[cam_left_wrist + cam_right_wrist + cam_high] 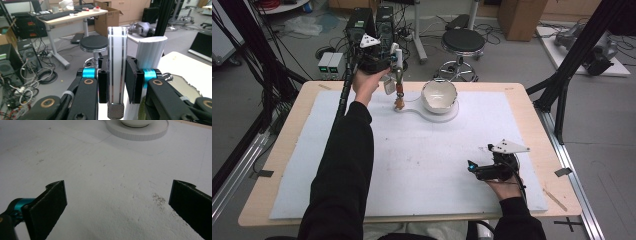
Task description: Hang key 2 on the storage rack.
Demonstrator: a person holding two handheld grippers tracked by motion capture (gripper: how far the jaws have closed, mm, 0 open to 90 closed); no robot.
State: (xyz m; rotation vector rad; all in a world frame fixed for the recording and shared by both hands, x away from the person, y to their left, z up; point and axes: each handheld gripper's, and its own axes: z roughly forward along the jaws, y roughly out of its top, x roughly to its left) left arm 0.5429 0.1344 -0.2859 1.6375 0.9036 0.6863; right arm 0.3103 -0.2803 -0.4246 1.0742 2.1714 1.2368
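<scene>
We've got the left gripper [117,85] pinching a slim white stick with dark stripes [117,62], held upright over the far edge of the table, just left of the white ceramic bowl [439,95] on its white round foam base [447,115]. It looks light, stiff and a bit slick, so we'd say grip mid-shaft. The high view shows something orange-brown hanging below; the left gripper view doesn't. The right gripper [479,169] sits spread wide near us on the white foam sheet [100,182].

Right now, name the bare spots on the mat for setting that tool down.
Bare: the mat between the sleeve and the right gripper. Crowded: the far edge, around the left gripper, its tool and the bowl.
</scene>
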